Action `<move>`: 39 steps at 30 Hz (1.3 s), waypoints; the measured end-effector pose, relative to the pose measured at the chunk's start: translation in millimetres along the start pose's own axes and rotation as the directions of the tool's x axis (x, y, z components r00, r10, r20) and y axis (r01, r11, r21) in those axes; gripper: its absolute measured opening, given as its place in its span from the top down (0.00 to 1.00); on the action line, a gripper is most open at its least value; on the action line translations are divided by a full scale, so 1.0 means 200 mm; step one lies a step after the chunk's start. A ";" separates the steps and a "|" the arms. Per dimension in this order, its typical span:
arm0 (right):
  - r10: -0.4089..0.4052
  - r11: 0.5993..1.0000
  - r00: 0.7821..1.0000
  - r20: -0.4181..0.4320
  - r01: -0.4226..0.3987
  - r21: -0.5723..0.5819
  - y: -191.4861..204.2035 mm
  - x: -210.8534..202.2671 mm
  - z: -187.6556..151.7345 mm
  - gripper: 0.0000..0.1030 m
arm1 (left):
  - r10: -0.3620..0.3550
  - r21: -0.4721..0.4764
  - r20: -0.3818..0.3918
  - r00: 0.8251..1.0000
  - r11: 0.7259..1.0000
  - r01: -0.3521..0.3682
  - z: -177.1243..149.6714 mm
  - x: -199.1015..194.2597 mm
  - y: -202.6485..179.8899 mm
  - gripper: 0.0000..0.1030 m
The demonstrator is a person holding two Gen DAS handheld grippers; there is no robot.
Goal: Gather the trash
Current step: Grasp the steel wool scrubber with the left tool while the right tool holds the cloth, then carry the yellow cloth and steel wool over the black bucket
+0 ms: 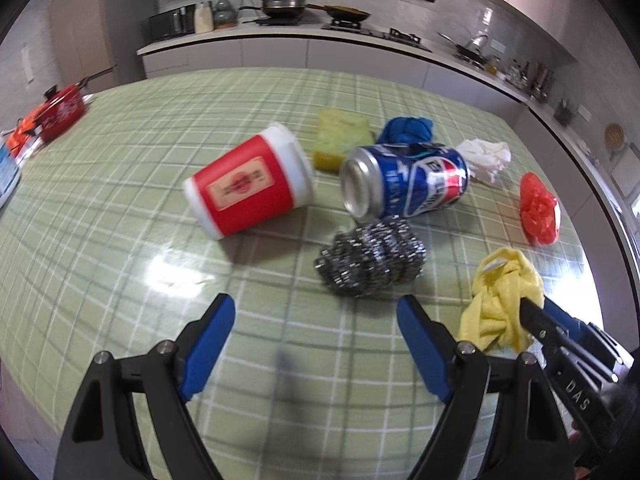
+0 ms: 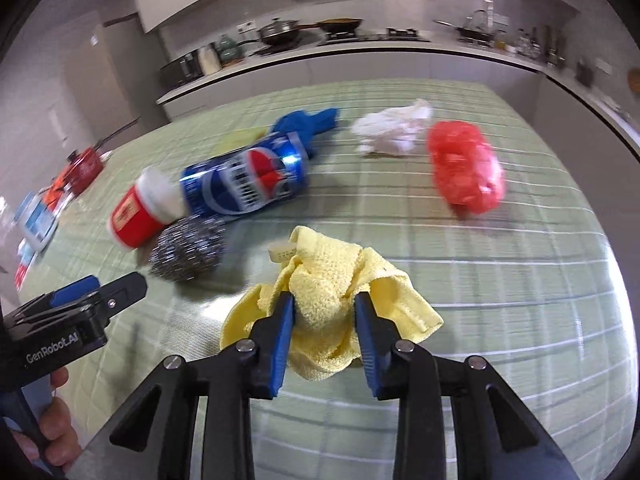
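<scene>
On the desk's [image 1: 120, 152] near side, the right tongs [image 2: 324, 304] clamp a crumpled yellow cloth [image 2: 320, 280]; the left tongs [image 1: 316, 312] gape over bare checked cover before a steel scourer [image 1: 372, 256]. Motion blurs the can [image 2: 244, 184].

Bright, glare on tablecloth [image 1: 172, 264], motion blur, fisheye-warped edges

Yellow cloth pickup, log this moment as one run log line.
right gripper: shut on yellow cloth | left gripper: open, empty, near steel scrubber | can, cup: on table
</scene>
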State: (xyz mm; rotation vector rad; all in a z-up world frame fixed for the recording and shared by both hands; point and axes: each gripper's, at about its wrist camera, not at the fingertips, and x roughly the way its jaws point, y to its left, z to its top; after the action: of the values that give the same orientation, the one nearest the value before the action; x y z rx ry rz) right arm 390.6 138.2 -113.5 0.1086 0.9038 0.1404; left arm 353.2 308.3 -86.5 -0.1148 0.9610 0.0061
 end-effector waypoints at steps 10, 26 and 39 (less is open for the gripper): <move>-0.078 0.997 0.997 0.013 0.078 0.020 -0.05 0.05 0.04 0.28 | -0.010 0.050 -0.015 1.000 0.999 0.011 0.07 0.11 -0.07 0.18; -0.001 1.000 1.000 -0.009 0.001 0.014 -0.08 0.12 0.06 0.55 | -0.082 0.056 -0.014 0.997 0.995 0.083 0.06 0.19 -0.14 0.57; 0.015 0.999 0.998 0.053 -0.018 0.052 -0.16 -0.07 0.06 0.58 | -0.137 0.067 0.046 0.989 0.989 0.134 0.02 -0.03 -0.23 0.60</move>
State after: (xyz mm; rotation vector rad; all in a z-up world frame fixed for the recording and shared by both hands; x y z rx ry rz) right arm 393.0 103.2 -100.5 0.1675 0.8544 0.1285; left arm 356.2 263.2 -74.8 -0.1201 0.9003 -0.1464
